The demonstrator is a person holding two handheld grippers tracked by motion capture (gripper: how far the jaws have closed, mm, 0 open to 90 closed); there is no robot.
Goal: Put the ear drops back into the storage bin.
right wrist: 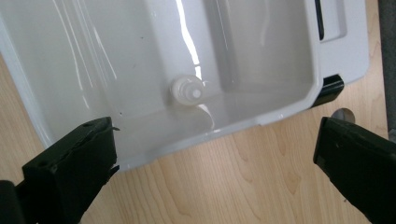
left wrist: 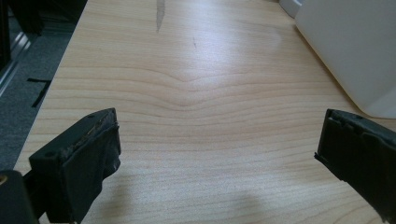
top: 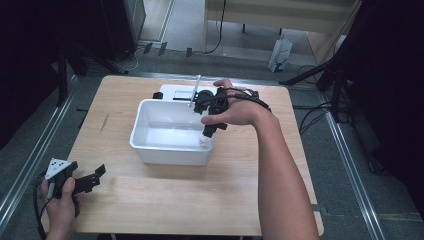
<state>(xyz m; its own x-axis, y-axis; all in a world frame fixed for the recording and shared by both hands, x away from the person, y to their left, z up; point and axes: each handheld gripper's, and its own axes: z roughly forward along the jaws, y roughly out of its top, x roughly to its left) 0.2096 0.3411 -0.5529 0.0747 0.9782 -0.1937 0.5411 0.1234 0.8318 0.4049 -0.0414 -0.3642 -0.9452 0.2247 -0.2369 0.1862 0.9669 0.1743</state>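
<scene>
Standing upright in tub (right wrist: 280, 100), cap skyward: small bottle (right wrist: 187, 91); right tongs (right wrist: 215, 163) spread, empty; left tongs (left wrist: 217, 158) spread.

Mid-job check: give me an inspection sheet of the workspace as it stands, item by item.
Surface: wooden table, dark streak near its left edge.
Job's things: white tub; small white bottle upright inside, near its right wall.
Clutter: white base behind the tub.
Grippers: right gripper above the tub, jaws wide, nothing between them; left gripper at the table's near-left corner, jaws open, empty.
Cables: one trails from each gripper; more on the floor beyond.
Surroundings: grey floor, paper bag, dark stands.
</scene>
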